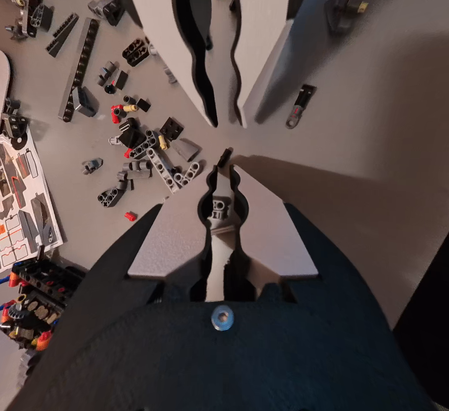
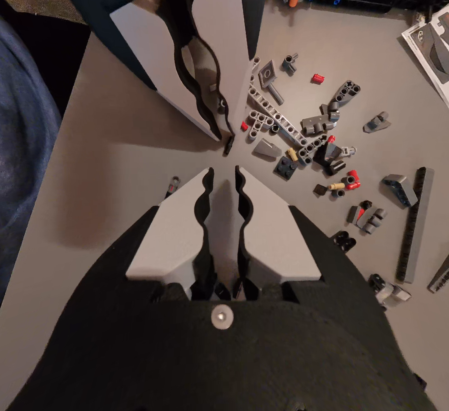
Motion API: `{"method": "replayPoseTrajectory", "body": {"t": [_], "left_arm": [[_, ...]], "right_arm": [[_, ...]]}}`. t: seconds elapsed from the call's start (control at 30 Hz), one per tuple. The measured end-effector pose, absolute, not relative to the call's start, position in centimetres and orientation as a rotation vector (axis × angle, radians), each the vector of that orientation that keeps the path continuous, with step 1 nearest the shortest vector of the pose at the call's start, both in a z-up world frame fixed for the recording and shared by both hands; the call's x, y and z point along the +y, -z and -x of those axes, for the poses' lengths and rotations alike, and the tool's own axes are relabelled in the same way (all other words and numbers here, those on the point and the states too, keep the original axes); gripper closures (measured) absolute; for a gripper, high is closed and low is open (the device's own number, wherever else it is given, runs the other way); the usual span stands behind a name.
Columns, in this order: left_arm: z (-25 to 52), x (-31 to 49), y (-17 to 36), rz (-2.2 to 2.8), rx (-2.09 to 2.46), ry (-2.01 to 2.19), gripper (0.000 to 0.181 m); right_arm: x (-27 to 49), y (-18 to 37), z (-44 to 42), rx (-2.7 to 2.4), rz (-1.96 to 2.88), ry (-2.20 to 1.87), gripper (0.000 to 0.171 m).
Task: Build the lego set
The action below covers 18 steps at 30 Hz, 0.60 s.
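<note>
Jaws of left gripper (image 1: 223, 166) pinch a small black pin (image 1: 224, 156) at their tips, just above grey worktop (image 1: 340, 132). Right gripper (image 2: 224, 168) jaws slightly parted, empty, facing it. Loose pieces (image 2: 291, 132) lie right.

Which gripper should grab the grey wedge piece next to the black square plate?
Right. The right gripper is open and empty, with the grey wedge close ahead of its tips. The left gripper is nearly shut, seemingly on a small black pin.
</note>
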<state>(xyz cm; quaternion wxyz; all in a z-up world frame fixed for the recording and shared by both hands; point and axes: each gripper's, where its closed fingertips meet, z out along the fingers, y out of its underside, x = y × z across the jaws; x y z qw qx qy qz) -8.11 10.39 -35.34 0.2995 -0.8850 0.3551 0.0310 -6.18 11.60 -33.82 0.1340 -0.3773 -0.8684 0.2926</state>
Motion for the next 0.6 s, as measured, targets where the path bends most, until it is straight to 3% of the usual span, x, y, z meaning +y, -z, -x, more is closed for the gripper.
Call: {"method": "replayPoseTrajectory", "body": {"t": [0.23, 0.6], "left_arm": [[7.6, 10.7, 35.5, 2.332, 0.964, -0.077, 0.181], [7.5, 10.7, 35.4, 2.317, 0.957, -0.095, 0.181]], "right_arm": [[11.5, 35.3, 7.0, -2.51, 1.18, -0.768, 0.154], [11.3, 35.3, 7.4, -2.48, 1.214, -0.807, 0.17]]}}
